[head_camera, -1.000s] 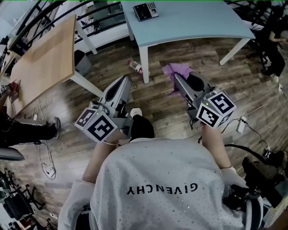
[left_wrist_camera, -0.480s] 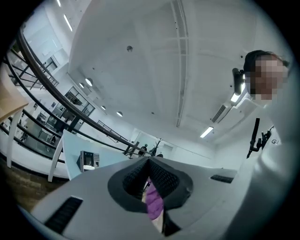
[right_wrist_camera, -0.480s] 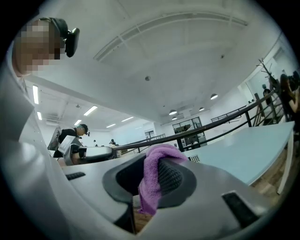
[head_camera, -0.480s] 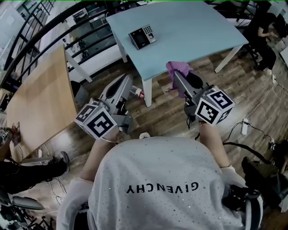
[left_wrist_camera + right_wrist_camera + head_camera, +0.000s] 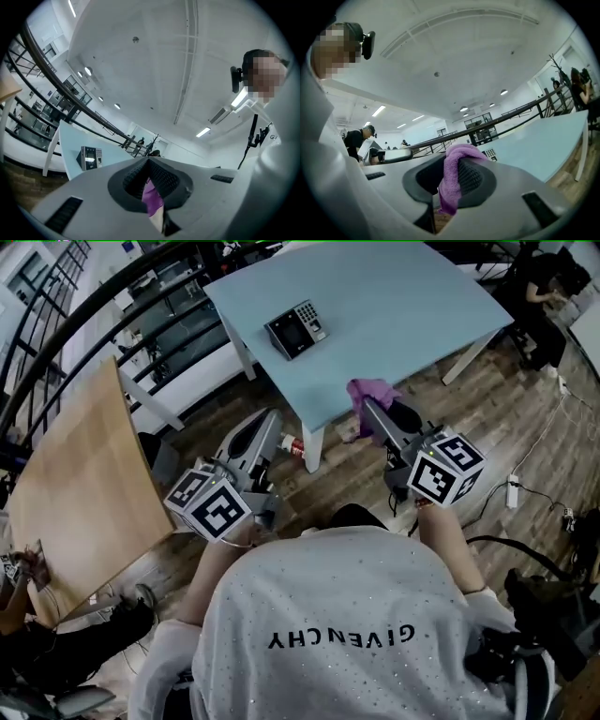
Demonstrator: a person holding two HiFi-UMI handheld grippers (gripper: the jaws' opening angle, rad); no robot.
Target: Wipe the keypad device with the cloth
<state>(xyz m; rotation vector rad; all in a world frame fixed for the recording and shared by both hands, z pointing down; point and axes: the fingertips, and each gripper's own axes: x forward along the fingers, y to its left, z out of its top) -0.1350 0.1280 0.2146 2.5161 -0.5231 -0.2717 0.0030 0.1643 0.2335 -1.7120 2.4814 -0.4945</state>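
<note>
Keypad device [image 5: 298, 329] keys too small (labels unreadable)

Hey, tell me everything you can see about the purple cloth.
The purple cloth looks like soft, fuzzy microfibre, bunched up rather than spread. It is pinched in the right gripper, whose jaws are closed on it. A fold drapes over one jaw tip and an end hangs below. It is held in the air by the near edge of the light blue table, well short of the keypad device.
</note>
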